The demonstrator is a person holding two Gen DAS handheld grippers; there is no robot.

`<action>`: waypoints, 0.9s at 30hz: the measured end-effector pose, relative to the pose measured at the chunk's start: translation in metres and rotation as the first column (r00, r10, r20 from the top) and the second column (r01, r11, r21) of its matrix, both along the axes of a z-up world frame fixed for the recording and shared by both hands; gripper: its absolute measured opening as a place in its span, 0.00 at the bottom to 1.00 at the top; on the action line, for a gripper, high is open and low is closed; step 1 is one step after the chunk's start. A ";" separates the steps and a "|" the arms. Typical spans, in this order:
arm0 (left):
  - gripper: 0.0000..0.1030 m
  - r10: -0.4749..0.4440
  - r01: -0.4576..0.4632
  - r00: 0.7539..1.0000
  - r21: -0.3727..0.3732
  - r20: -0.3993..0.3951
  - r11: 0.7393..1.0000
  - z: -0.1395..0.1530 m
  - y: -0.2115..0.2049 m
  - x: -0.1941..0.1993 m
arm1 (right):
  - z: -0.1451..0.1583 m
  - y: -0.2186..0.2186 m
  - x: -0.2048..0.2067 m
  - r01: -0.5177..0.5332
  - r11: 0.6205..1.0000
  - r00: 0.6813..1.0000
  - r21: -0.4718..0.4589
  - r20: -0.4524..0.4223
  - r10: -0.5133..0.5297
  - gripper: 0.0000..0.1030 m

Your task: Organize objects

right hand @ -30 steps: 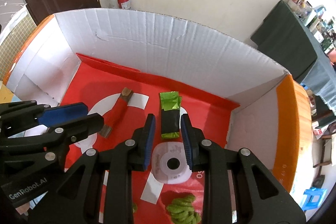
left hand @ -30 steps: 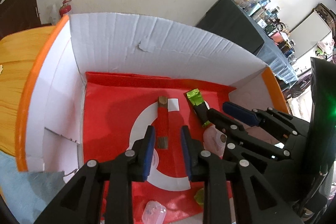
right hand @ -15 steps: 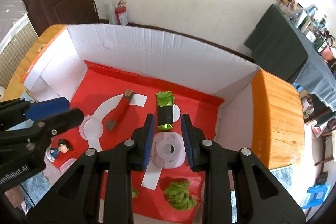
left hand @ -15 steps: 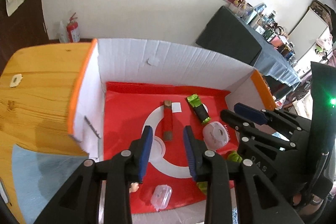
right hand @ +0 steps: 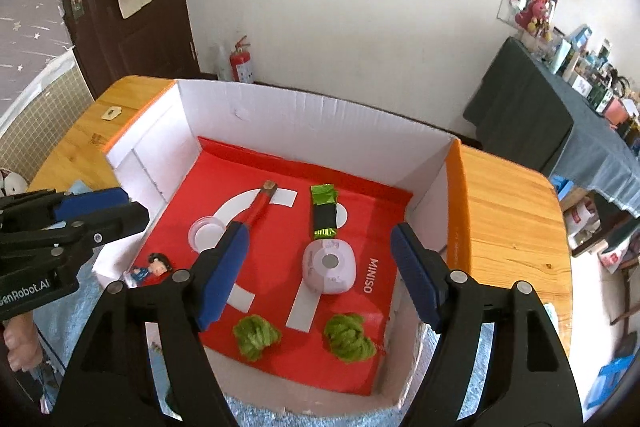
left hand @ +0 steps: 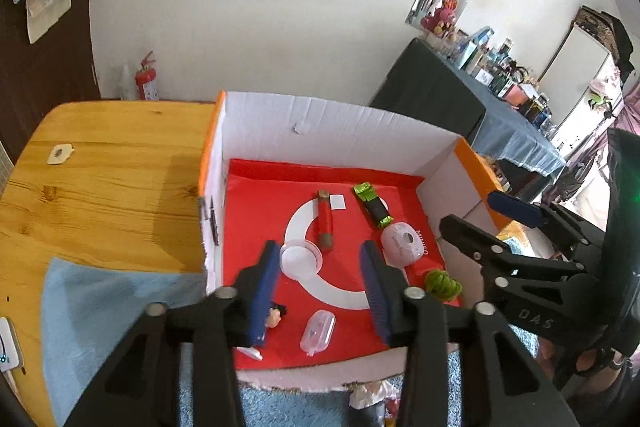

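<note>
You hung both grippers spread and empty above the white box, left gripper at its seven o'clock, right gripper nearer five. Inside lay the pink case, green yarn balls, red stick, snack bar at one o'clock, and figurine. Sorting looked largely done.

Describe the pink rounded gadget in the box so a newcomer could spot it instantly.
Look inside the white cardboard box with the red liner on the wooden table. Near the liner's MINISO lettering lies the pale pink gadget, just in front of the green-and-black snack bar. It alone is pink, pillow-shaped, with a round grey centre.
</note>
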State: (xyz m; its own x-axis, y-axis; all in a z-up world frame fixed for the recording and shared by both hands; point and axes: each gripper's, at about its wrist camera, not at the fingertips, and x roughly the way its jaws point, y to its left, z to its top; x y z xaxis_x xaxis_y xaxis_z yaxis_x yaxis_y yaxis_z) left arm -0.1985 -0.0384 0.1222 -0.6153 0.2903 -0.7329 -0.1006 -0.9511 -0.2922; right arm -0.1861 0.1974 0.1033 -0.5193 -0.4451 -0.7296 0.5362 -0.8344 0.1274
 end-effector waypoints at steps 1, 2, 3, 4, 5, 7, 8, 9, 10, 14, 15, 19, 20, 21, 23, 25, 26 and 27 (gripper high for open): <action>0.45 0.002 -0.002 1.000 -0.002 -0.009 1.000 0.002 -0.001 0.005 | 0.002 0.003 0.004 0.004 1.000 1.000 -0.008 -0.011 -0.004 0.71; 0.45 0.002 -0.002 1.000 -0.003 -0.014 1.000 0.003 -0.001 0.008 | 0.003 0.005 0.008 0.006 1.000 1.000 -0.018 -0.017 -0.007 0.71; 0.45 0.001 -0.001 1.000 -0.001 -0.019 1.000 0.004 -0.002 0.012 | 0.003 0.006 0.011 0.009 1.000 1.000 -0.027 -0.020 -0.009 0.72; 0.45 0.009 -0.009 1.000 0.010 -0.030 1.000 0.005 -0.004 0.018 | 0.003 0.008 0.013 0.013 0.999 1.000 -0.035 -0.025 -0.014 0.72; 0.49 0.017 -0.016 0.999 0.018 -0.040 1.000 0.007 -0.006 0.023 | 0.005 0.011 0.018 0.018 0.999 0.999 -0.043 -0.037 -0.019 0.72; 0.54 0.014 -0.013 0.999 0.026 -0.051 1.000 0.009 -0.007 0.031 | 0.009 0.016 0.029 0.030 0.998 0.997 -0.048 -0.075 -0.034 0.73; 0.54 0.019 -0.017 0.998 0.028 -0.059 0.999 0.010 -0.007 0.034 | 0.011 0.020 0.034 0.040 0.998 0.994 -0.054 -0.098 -0.045 0.73; 0.55 0.025 -0.023 0.997 0.024 -0.071 0.999 0.011 -0.007 0.039 | 0.014 0.023 0.040 0.046 0.997 0.992 -0.065 -0.117 -0.053 0.73; 0.55 0.029 -0.028 0.996 0.017 -0.087 0.999 0.013 -0.005 0.045 | 0.016 0.026 0.047 0.046 0.996 0.990 -0.075 -0.128 -0.056 0.76; 0.66 0.023 -0.023 0.990 0.000 -0.137 1.000 0.019 -0.001 0.067 | 0.022 0.032 0.070 0.022 0.993 0.987 -0.114 -0.153 -0.039 0.80; 0.66 0.023 -0.022 0.990 0.006 -0.141 1.000 0.019 -0.002 0.069 | 0.022 0.032 0.074 0.021 0.993 0.985 -0.117 -0.165 -0.040 0.80; 0.69 0.014 -0.012 0.991 0.017 -0.136 1.000 0.012 -0.001 0.082 | 0.021 0.036 0.090 0.021 0.988 0.983 -0.154 -0.176 -0.048 0.85; 0.70 0.016 -0.014 0.990 0.015 -0.138 1.000 0.010 -0.001 0.086 | 0.020 0.038 0.094 0.021 0.986 0.983 -0.165 -0.175 -0.051 0.85; 0.70 0.015 -0.013 0.990 0.009 -0.141 1.000 0.008 -0.001 0.089 | 0.020 0.038 0.097 0.021 0.985 0.983 -0.172 -0.175 -0.051 0.85; 0.76 0.014 -0.014 0.989 -0.002 -0.148 1.000 0.005 0.001 0.098 | 0.016 0.040 0.104 0.020 0.984 0.983 -0.180 -0.178 -0.053 0.85; 0.77 0.020 -0.021 0.987 -0.004 -0.162 1.000 0.001 0.002 0.108 | 0.012 0.041 0.112 0.025 0.982 0.981 -0.185 -0.184 -0.060 0.85; 0.79 0.020 -0.022 0.986 -0.011 -0.166 1.000 -0.001 0.003 0.112 | 0.009 0.042 0.117 0.025 0.983 0.980 -0.184 -0.187 -0.060 0.85; 0.79 0.021 -0.024 0.985 -0.017 -0.169 1.000 -0.002 0.004 0.116 | 0.006 0.041 0.120 0.028 0.983 0.980 -0.183 -0.191 -0.064 0.85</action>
State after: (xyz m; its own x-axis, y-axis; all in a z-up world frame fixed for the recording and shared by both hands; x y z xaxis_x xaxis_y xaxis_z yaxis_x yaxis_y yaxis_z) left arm -0.0823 -0.0342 0.1200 -0.7372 0.2619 -0.6228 -0.1254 -0.9588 -0.2547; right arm -0.0658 0.2383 0.1097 -0.6666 -0.5314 -0.5228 0.5270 -0.8319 0.1736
